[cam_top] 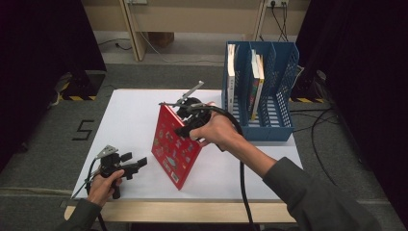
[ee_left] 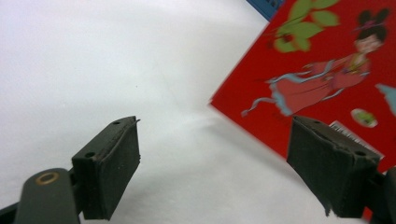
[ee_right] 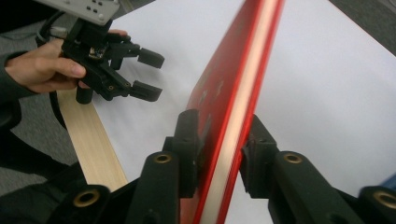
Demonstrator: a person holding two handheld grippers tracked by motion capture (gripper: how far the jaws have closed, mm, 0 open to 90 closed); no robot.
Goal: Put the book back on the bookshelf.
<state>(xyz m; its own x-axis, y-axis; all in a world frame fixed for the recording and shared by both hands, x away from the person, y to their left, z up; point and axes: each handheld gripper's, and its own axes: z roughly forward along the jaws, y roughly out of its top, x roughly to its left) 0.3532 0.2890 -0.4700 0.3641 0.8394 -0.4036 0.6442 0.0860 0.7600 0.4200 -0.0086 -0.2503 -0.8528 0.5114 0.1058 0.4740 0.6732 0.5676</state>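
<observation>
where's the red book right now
In the high view the red book stands tilted at mid-table, its top edge clamped in the right gripper, left of the blue rack and right of the open left gripper.

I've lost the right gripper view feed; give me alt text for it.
The right gripper has its two black jaws shut on the edge of a red book, held tilted above the white table. Farther off at upper left, a hand holds the left gripper, jaws open and holding nothing.

I'm working in a lab-like recording booth: black curtains (cam_top: 43, 53) flank my white table (cam_top: 130, 120), cables (cam_top: 317, 130) trailing beside it.
</observation>
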